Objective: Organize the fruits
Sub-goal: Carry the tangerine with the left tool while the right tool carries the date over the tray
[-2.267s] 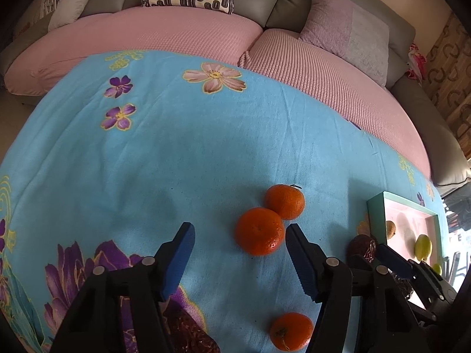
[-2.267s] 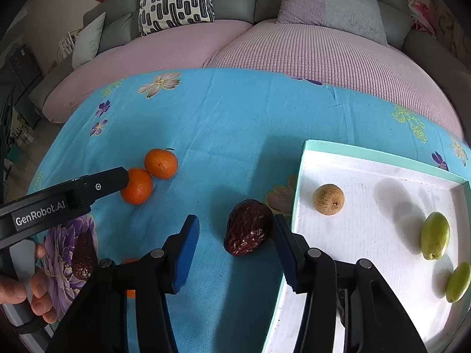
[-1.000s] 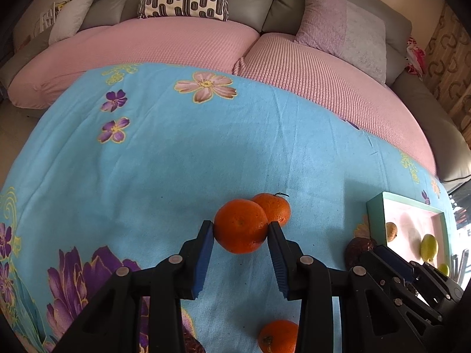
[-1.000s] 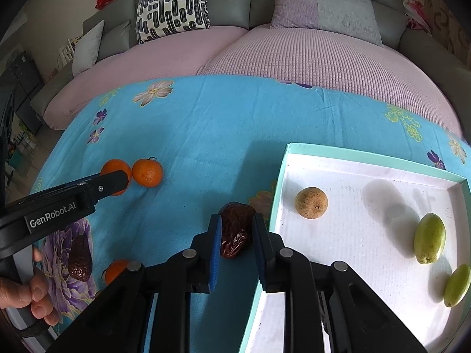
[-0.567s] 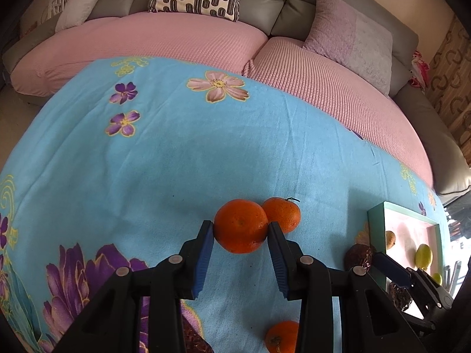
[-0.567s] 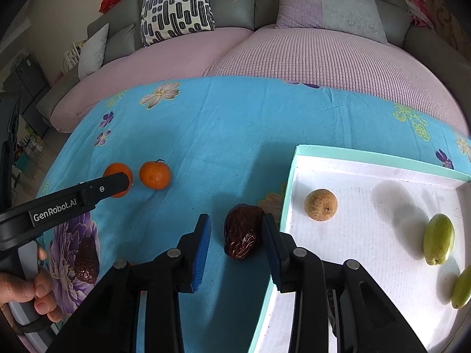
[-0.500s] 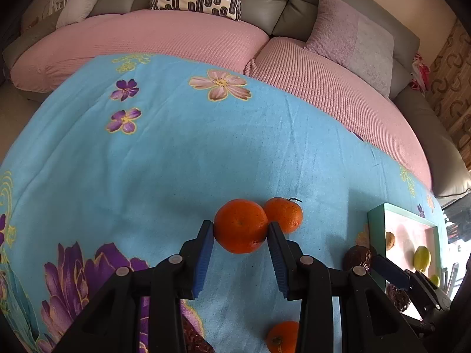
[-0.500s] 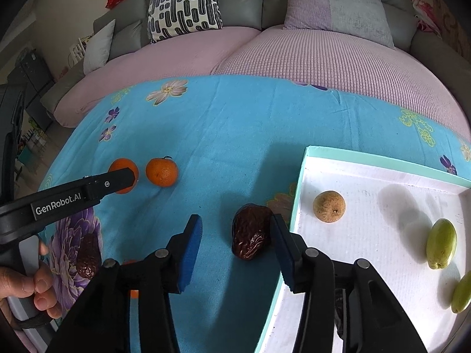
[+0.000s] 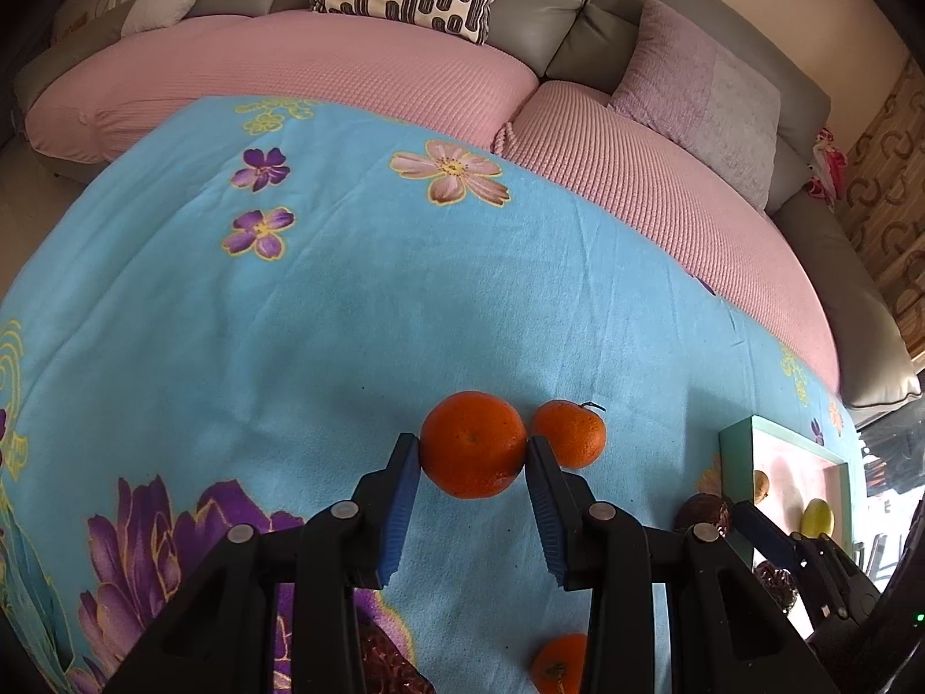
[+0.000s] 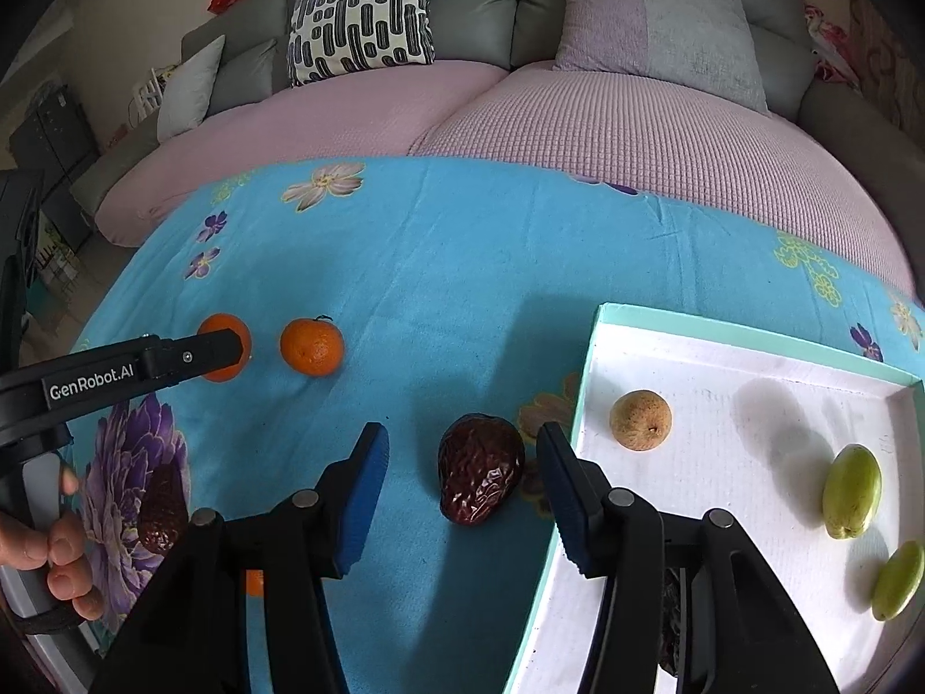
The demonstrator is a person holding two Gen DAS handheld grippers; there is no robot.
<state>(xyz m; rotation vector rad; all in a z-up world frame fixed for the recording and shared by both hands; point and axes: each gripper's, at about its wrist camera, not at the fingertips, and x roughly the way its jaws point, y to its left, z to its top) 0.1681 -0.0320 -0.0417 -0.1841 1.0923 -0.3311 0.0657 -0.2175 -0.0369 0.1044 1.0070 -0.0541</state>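
My left gripper (image 9: 471, 454) is shut on an orange (image 9: 473, 444), held just above the blue flowered cloth (image 9: 347, 318); the same orange (image 10: 222, 347) shows in the right wrist view behind the left gripper's finger. A second orange (image 9: 569, 434) lies beside it, and a third (image 9: 558, 668) lies nearer me. My right gripper (image 10: 459, 451) is open, with a dark wrinkled date (image 10: 480, 477) lying on the cloth between its fingers. The white tray with a teal rim (image 10: 751, 462) sits to the right.
In the tray lie a brown round fruit (image 10: 640, 420) and two green fruits (image 10: 851, 497) (image 10: 898, 578). Another date (image 10: 162, 509) lies on the cloth at the left. A pink sofa cushion (image 10: 578, 127) borders the far edge of the cloth.
My left gripper closed on the orange and lifted it slightly. My right gripper had squeezed the date, then opened wide, and the date now lies free on the cloth.
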